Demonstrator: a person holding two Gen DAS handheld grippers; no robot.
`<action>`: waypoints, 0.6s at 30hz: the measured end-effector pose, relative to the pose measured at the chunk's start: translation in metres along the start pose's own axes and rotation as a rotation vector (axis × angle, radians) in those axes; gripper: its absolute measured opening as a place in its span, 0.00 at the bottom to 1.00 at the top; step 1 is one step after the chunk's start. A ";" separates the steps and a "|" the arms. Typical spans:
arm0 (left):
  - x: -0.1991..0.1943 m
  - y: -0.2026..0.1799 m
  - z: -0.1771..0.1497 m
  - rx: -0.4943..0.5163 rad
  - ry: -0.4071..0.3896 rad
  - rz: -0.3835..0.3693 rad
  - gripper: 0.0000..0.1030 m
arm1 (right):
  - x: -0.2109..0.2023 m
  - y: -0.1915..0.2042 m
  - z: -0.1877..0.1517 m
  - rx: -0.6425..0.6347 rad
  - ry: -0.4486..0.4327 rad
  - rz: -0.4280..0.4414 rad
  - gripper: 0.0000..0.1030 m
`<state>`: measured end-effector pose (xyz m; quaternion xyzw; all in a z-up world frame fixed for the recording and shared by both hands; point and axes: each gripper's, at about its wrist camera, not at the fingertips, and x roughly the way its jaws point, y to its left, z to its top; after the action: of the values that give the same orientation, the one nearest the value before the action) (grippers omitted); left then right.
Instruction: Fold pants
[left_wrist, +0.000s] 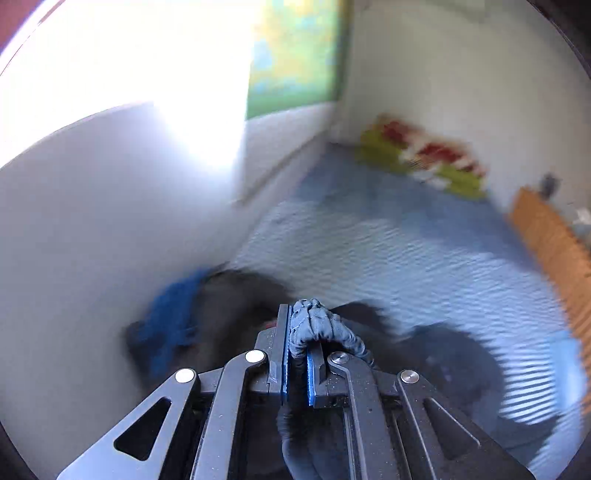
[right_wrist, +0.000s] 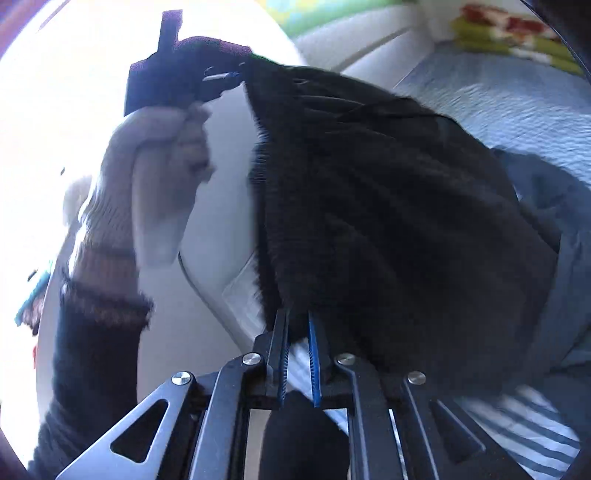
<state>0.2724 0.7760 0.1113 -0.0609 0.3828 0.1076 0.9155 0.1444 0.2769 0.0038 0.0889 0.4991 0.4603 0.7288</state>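
The dark pants (right_wrist: 388, 203) hang in the air, stretched between both grippers above a bed. In the right wrist view my right gripper (right_wrist: 298, 317) is shut on one edge of the fabric at its fingertips. At the upper left, a person's hand (right_wrist: 173, 140) holds my left gripper (right_wrist: 225, 75), which grips the other end. In the left wrist view my left gripper (left_wrist: 299, 323) is shut on a bunched, gathered band of the pants (left_wrist: 321, 325), and the rest of the dark cloth falls below it. Both views are blurred.
A light blue textured bedspread (left_wrist: 406, 251) covers the bed below. A blue cloth (left_wrist: 173, 321) lies by the white wall at the left. A red, green and white pillow (left_wrist: 421, 155) sits at the far end. A wooden edge (left_wrist: 550, 236) runs along the right.
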 end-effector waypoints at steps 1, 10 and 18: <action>0.015 0.022 -0.010 -0.006 0.039 0.037 0.06 | 0.003 -0.001 -0.003 -0.002 0.019 0.025 0.10; 0.068 0.089 -0.083 -0.008 0.251 0.152 0.33 | -0.101 -0.161 -0.002 0.190 -0.177 -0.415 0.42; 0.025 0.085 -0.094 0.060 0.195 0.193 0.52 | -0.094 -0.333 0.072 0.499 -0.137 -0.575 0.49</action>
<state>0.2043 0.8443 0.0249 -0.0066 0.4773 0.1771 0.8607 0.3893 0.0424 -0.0969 0.1504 0.5506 0.0949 0.8156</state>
